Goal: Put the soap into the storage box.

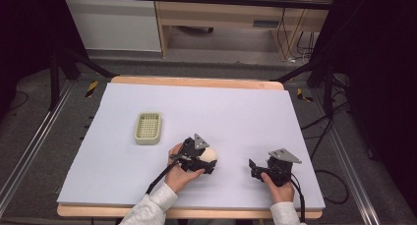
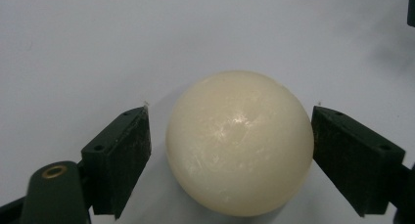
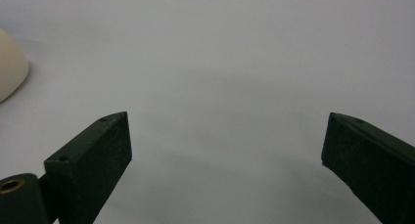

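the cream ball [image 2: 240, 143] lies on the desk [image 1: 236, 112] near the middle of its front edge, between the jaws of the left tool [image 2: 230, 150]. a slim gap shows on the ball's left side and the other jaw sits right at its right side, so the tool is released, not pressing on it. the right tool [image 3: 227, 150] rests near the front right corner, jaws spread wide over bare surface. a pale green basket [image 1: 148, 127] stands well apart, toward the left edge.
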Tool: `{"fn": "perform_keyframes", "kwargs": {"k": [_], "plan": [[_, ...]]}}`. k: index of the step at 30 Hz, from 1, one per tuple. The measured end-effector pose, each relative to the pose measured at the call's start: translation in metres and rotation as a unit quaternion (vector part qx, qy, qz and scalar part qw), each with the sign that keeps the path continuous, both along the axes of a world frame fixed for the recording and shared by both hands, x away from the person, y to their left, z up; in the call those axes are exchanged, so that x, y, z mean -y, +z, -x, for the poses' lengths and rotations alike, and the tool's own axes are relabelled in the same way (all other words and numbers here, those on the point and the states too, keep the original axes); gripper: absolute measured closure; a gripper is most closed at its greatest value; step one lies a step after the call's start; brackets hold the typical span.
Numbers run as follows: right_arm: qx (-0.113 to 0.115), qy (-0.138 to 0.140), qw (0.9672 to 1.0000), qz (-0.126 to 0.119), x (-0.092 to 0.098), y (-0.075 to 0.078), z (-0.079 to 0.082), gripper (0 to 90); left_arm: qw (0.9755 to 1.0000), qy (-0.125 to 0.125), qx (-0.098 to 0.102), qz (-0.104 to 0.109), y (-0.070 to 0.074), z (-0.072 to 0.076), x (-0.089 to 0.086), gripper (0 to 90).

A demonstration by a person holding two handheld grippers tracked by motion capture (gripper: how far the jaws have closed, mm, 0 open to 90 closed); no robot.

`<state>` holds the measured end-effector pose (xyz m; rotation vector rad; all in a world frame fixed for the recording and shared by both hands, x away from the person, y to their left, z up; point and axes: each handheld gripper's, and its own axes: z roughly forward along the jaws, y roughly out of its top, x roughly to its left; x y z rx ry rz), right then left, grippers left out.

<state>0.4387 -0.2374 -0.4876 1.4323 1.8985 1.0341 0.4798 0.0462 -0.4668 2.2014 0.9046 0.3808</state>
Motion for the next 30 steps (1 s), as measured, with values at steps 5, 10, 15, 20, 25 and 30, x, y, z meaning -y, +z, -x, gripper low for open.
{"fn": "perform_keyframes", "kwargs": {"k": [5,10,15,20,25,30], "plan": [[0.000,0.001,1.0000,0.000,0.0000,0.0000,-0.0001,4.9,1.0000,-0.001,-0.008,0.001,-0.0035,-0.0015,-0.0002,17.7],[-0.001,0.002,1.0000,0.002,-0.0001,0.0000,-0.0002,4.9,0.9999,-0.003,-0.011,-0.001,-0.0047,-0.0019,0.0007,18.8],[-0.001,0.002,1.0000,0.002,-0.0001,0.0000,-0.0002,4.9,0.9999,-0.001,-0.015,-0.004,-0.0070,-0.0026,0.0020,20.0],[-0.001,0.002,1.0000,0.002,-0.0001,0.0000,-0.0003,4.9,0.9999,0.000,-0.012,-0.003,-0.0070,-0.0018,0.0037,23.4],[-0.001,0.002,1.0000,0.002,-0.0001,0.0000,-0.0003,4.9,0.9999,0.000,-0.014,-0.003,-0.0068,-0.0020,0.0034,23.6],[-0.001,0.002,1.0000,0.003,-0.0001,-0.0001,-0.0004,4.9,0.9999,0.001,-0.014,-0.003,-0.0068,-0.0019,0.0037,23.7]]}}
